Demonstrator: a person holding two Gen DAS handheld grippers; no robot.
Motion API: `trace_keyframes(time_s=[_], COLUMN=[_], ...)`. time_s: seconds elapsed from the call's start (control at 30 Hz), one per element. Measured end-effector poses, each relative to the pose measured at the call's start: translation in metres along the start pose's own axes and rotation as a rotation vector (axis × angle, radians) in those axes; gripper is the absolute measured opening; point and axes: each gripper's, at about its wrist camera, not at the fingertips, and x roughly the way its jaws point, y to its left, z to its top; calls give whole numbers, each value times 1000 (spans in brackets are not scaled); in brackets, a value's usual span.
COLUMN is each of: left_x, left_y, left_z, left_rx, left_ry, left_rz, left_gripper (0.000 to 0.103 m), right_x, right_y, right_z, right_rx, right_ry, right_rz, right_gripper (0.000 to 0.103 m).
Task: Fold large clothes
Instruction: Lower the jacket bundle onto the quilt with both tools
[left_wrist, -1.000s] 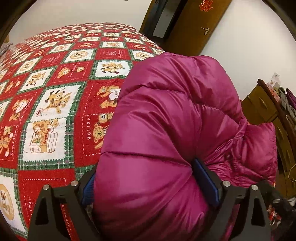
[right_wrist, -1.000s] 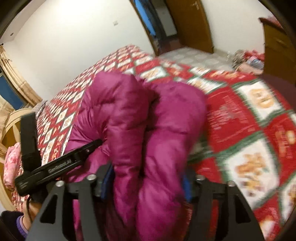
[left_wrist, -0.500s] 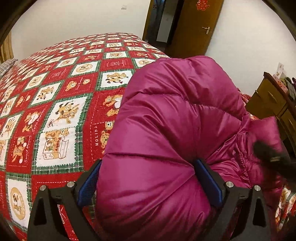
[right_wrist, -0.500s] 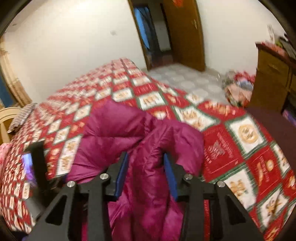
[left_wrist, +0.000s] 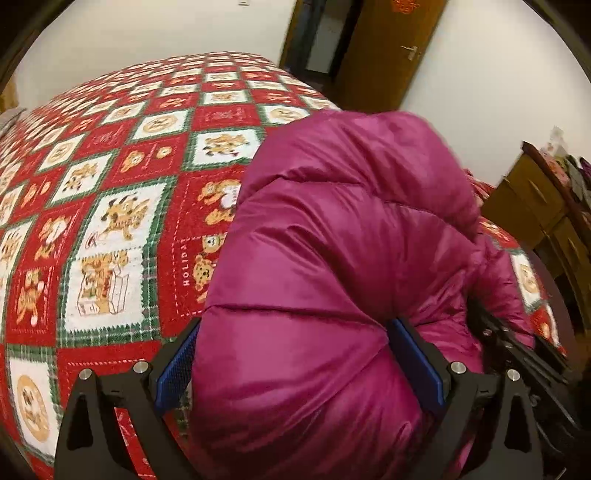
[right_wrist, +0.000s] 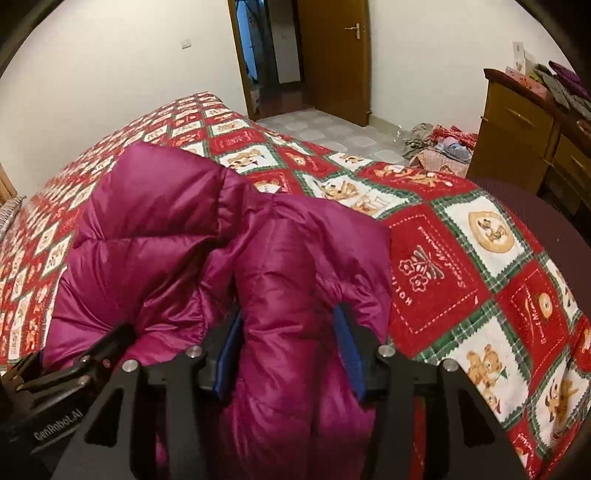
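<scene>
**Both grippers gripped a bunched magenta jacket on the bed**

A puffy magenta down jacket (left_wrist: 332, 258) lay bundled on a bed covered by a red, white and green patchwork quilt (left_wrist: 110, 221) printed with bears. The left gripper (left_wrist: 299, 365) had a thick quilted roll of the jacket between its blue-padded fingers (left_wrist: 173, 373), which stood wide apart yet pressed into the fabric on both sides, so they were pinching it. The right gripper (right_wrist: 288, 350) held a narrower fold of the same jacket; its blue pads (right_wrist: 349, 354) touched the fabric on either side, and its jaws were opening slightly around that fold. In the right wrist view the left gripper showed as a black frame (right_wrist: 66, 376) at the lower left, just beside the jacket's cuffed edge. The rest of the jacket rose in a mound ahead of both tools. Beyond the bed stood a wooden door (right_wrist: 332, 55), a tiled floor, a wooden dresser (right_wrist: 517, 129) and a heap of clothes (right_wrist: 439, 144) on the floor
</scene>
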Motion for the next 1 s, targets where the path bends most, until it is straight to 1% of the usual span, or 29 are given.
trace_keyframes(time_s=[0.07, 0.1, 0.13, 0.2, 0.23, 0.3, 0.4, 0.53, 0.67, 0.8, 0.93, 1.0], left_x=[-10, -19, -25, -32, -29, -15, 10, 32, 42, 54, 50, 45], left_y=[-4, -8, -12, -17, -18, -18, -17, -14, -16, -13, -15, -15], left_z=[5, 10, 15, 28, 37, 50, 61, 56, 51, 50, 48, 47], left_rx=[55, 101, 126, 156, 159, 148, 127, 107, 107, 87, 94, 97], left_ry=[-25, -64, -92, -128, -125, -83, -38, 8, 8, 33, 34, 48], left_rz=[-5, 9, 23, 40, 41, 44, 59, 53, 57, 48, 67, 68], left_gripper=[98, 98, 98, 98, 98, 98, 98, 98, 101, 102, 102, 102], right_x=[-1, -1, -1, -2, -2, -2, -2, -2, -1, 1, 2, 1], right_y=[-1, -2, -3, -5, -5, -6, -6, -9, -8, -7, -5, -4], right_z=[-1, -1, -1, -2, -2, -2, -2, -2, -1, 2, 2, 1], right_rx=[-1, 5, 12, 19, 22, 30, 36, 48, 41, 40, 31, 28], right_ry=[-6, -7, -9, -14, -16, -20, -23, -27, -25, -23, -20, -20], right_rz=[7, 13, 22, 31, 34, 43, 52, 69, 71, 68, 55, 50], right_gripper=[51, 51, 51, 51, 51, 51, 51, 51, 52, 53, 53, 53])
